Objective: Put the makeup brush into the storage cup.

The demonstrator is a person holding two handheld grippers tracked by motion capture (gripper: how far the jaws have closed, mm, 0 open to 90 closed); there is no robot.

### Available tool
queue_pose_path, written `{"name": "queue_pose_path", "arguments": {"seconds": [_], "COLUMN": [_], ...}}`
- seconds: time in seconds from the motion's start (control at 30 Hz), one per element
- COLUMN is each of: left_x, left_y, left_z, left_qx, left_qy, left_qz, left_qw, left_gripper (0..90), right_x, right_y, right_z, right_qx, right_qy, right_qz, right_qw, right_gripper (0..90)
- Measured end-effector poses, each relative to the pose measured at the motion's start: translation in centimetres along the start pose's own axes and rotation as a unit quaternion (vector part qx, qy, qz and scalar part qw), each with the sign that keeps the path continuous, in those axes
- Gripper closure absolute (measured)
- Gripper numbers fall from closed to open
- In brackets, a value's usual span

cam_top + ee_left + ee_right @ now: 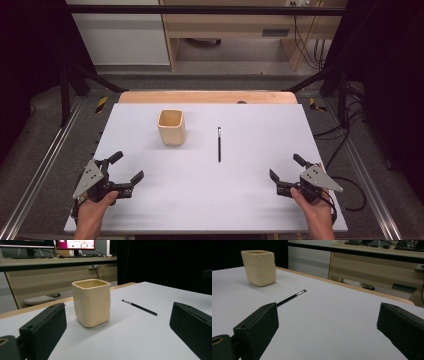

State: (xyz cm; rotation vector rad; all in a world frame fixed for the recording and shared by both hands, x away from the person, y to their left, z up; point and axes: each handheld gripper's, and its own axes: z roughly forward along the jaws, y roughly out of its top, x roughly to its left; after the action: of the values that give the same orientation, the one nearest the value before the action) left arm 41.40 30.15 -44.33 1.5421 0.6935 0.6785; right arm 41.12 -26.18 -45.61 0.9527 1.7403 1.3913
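A cream square cup (172,127) stands upright on the white table (210,200), left of centre. To its right lies a thin black brush (219,144), pointing away from me. My left gripper (126,167) rests open near the front left edge, held by a hand. My right gripper (287,167) rests open near the front right edge. In the left gripper view the cup (91,302) stands ahead between the jaws, the brush (140,307) to its right. In the right gripper view the cup (259,267) sits far left and the brush (290,298) runs toward the left jaw.
A wooden strip (207,97) borders the table's far edge. Beyond it are a wooden desk (235,30) and cables (310,45). Metal rails (40,165) run along both sides. Broad bare table surface lies between the grippers.
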Motion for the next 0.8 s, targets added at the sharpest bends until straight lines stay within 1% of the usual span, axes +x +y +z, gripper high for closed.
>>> {"name": "queue_pose_path", "arguments": {"seconds": [0.1,0.13,0.17,0.2,0.3,0.33,0.4,0.5,0.6,0.63,0.67,0.77,0.8], "left_x": [0.0,0.0,0.0,0.1,0.0,0.0,-0.2,-0.4,-0.4,-0.4,-0.4,-0.3,-0.3], "left_y": [0.0,0.0,0.0,0.0,0.0,-0.1,-0.1,-0.1,-0.1,-0.1,-0.1,0.0,0.0], "left_z": [0.0,-0.1,-0.1,-0.1,-0.1,-0.1,0.0,0.1,0.0,0.0,0.0,0.0,0.0], "left_qx": [0.001,0.001,0.002,0.003,0.004,0.006,0.009,0.010,0.012,0.011,0.010,0.011,0.011], "left_qy": [0.002,0.004,0.005,0.006,0.010,0.010,0.008,0.008,0.008,0.009,0.010,0.011,0.011], "left_qz": [0.001,0.004,0.005,0.006,0.004,0.007,0.011,0.013,0.015,0.014,0.013,0.013,0.013], "left_qw": [1.0000,1.0000,1.0000,1.0000,0.9999,0.9999,0.9999,0.9998,0.9998,0.9998,0.9998,0.9998,0.9998], "left_gripper": [0.7,0.7,0.7,0.7,0.7,0.7,0.8,0.8,0.8,0.8,0.8,0.8,0.8], "right_x": [0.1,0.1,0.1,0.3,0.5,0.6,0.8,1.0,1.1,1.2,1.2,1.4,1.4], "right_y": [0.0,0.0,0.0,0.2,0.4,0.5,0.9,1.4,1.8,2.0,2.2,3.2,3.5], "right_z": [0.0,0.0,0.0,0.1,0.1,0.1,0.1,0.0,-0.1,-0.2,-0.2,-0.4,-0.5], "right_qx": [0.003,0.011,0.011,0.019,0.022,0.023,0.031,0.046,0.055,0.063,0.065,0.075,0.077], "right_qy": [-0.002,-0.004,-0.004,-0.008,-0.013,-0.013,-0.013,-0.027,-0.024,-0.020,-0.017,-0.012,-0.014], "right_qz": [-0.002,0.001,0.001,0.003,-0.001,-0.001,-0.006,-0.016,-0.015,-0.014,-0.016,-0.011,-0.010], "right_qw": [1.0000,0.9999,0.9999,0.9998,0.9997,0.9996,0.9994,0.9985,0.9981,0.9977,0.9976,0.9970,0.9969], "right_gripper": [4.4,4.8,4.8,4.2,4.0,4.1,4.9,5.3,6.4,6.5,6.6,7.6,7.6]}}
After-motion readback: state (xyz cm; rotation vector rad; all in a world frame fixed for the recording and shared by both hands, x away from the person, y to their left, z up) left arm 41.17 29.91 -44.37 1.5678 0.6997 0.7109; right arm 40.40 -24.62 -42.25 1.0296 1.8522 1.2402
